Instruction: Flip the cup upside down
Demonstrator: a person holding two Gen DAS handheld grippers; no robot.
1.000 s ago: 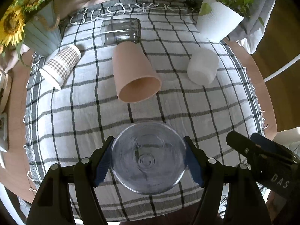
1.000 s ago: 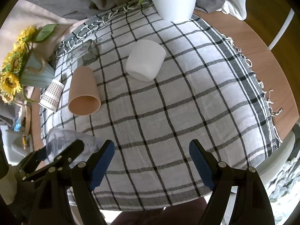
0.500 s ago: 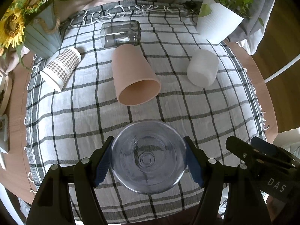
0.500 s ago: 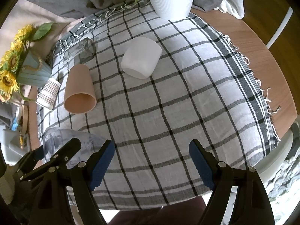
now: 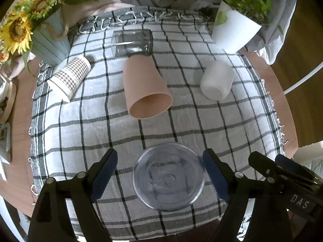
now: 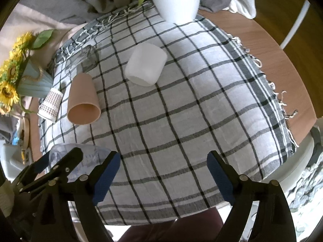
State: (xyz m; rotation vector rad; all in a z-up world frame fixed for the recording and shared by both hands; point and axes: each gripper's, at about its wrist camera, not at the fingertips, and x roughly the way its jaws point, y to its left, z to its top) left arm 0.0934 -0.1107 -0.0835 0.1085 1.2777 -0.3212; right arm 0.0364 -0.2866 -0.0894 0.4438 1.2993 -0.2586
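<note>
Now the left gripper (image 5: pixel 159 173) has its jaws spread wide, not touching the clear cup (image 5: pixel 168 176) that sits bottom-up on the checked cloth (image 5: pixel 84 133), while the right gripper (image 6: pixel 163 173) waits open and empty.

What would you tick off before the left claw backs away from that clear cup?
1. Left claw open: ok, its jaws stand spread on either side of the clear cup.
2. Both pads off the cup: cannot tell. There is a clear gap on one side, but the other pad sits right at the cup's edge.
3. Cup turned bottom up: ok, its ringed base faces the camera.
4. Cup settled flat on the checked cloth: cannot tell from this angle.
5. Right claw open and empty: ok.
6. Pink cup out of the way: ok, it lies on its side farther back, apart from the clear cup.
</note>
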